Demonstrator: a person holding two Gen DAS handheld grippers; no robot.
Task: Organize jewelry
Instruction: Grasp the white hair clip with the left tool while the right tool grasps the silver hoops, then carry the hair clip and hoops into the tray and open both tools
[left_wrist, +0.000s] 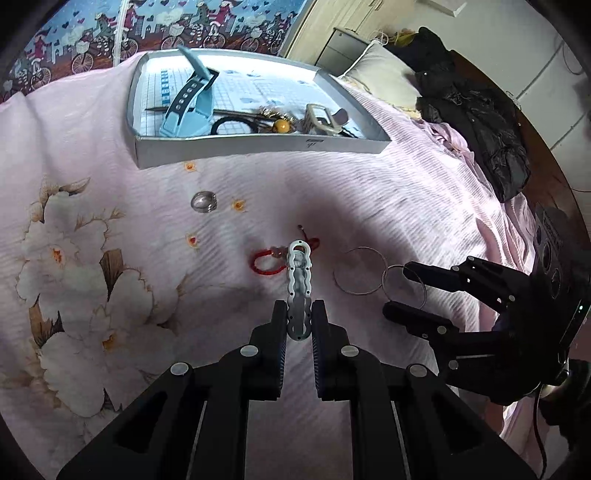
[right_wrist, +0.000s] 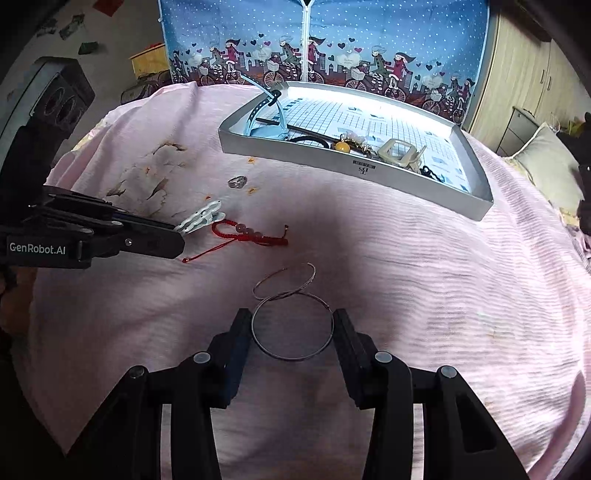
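Seemingly pinched, hair clip (left_wrist: 300, 291) in left gripper (left_wrist: 300, 321) — hoop (right_wrist: 292, 328) between right fingers (right_wrist: 236, 343)

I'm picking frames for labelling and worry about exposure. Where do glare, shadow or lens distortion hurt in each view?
Left wrist view: the far rim of the tray glares white, a soft shadow falls around the hair clip in the left gripper, and edges bow with a black vignette. Right wrist view: the tray's floor washes out, a broad shadow covers the bedspread beyond the wire hoops between the right gripper's fingers.
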